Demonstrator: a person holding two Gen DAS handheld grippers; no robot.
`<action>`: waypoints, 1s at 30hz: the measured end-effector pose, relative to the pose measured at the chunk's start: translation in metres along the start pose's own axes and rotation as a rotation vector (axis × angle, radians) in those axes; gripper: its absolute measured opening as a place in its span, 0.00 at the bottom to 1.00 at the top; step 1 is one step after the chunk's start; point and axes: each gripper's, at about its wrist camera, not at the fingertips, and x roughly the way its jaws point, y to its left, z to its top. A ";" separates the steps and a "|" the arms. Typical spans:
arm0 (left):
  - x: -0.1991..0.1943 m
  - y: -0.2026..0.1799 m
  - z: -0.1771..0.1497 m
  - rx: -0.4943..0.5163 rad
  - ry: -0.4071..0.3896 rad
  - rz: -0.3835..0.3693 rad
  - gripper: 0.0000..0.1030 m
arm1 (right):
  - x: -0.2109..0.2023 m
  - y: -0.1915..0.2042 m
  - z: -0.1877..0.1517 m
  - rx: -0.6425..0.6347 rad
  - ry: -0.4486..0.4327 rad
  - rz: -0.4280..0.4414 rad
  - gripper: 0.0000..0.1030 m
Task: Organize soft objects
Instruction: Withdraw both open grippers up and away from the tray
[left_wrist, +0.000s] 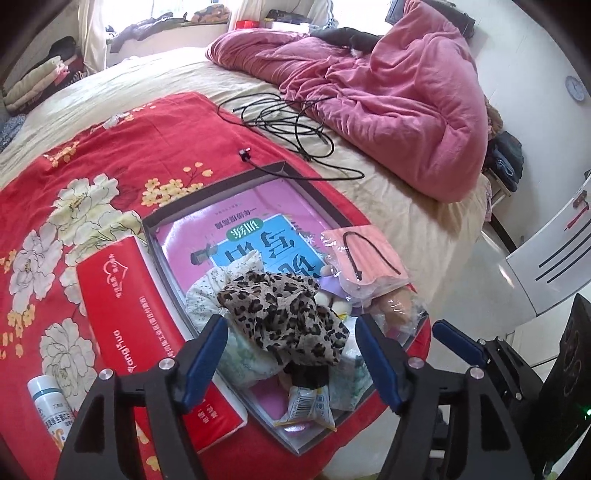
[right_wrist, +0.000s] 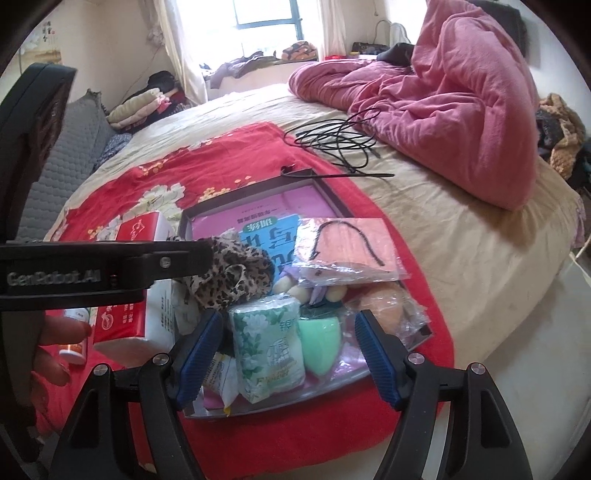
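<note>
A shallow grey box (left_wrist: 155, 236) (right_wrist: 325, 186) with a pink book inside lies on a red flowered cloth on the bed. In it lie a leopard-print cloth (left_wrist: 284, 317) (right_wrist: 229, 273), a white floral cloth (left_wrist: 207, 295), a green-printed tissue pack (right_wrist: 267, 347), a mint green soft thing (right_wrist: 319, 341), a bagged pink mask (left_wrist: 364, 258) (right_wrist: 351, 247) and a bagged plush toy (left_wrist: 395, 306) (right_wrist: 384, 302). My left gripper (left_wrist: 290, 354) is open over the leopard cloth, just above it. My right gripper (right_wrist: 290, 350) is open, its jaws either side of the tissue pack and the mint thing.
A red tissue box (left_wrist: 144, 332) (right_wrist: 142, 273) lies left of the grey box, a white pill bottle (left_wrist: 48, 402) beside it. A black cable coil (left_wrist: 284, 118) lies behind. A pink quilt (left_wrist: 402, 103) is heaped at the back right. The bed edge drops to the floor on the right.
</note>
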 end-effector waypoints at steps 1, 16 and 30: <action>-0.003 0.000 0.000 -0.003 -0.006 0.000 0.69 | -0.002 0.000 0.001 0.000 -0.003 -0.007 0.73; -0.043 0.001 -0.018 -0.002 -0.066 0.036 0.73 | -0.036 0.004 0.010 -0.004 -0.054 -0.070 0.76; -0.088 0.017 -0.054 -0.049 -0.137 0.116 0.74 | -0.063 0.027 0.004 -0.060 -0.069 -0.126 0.77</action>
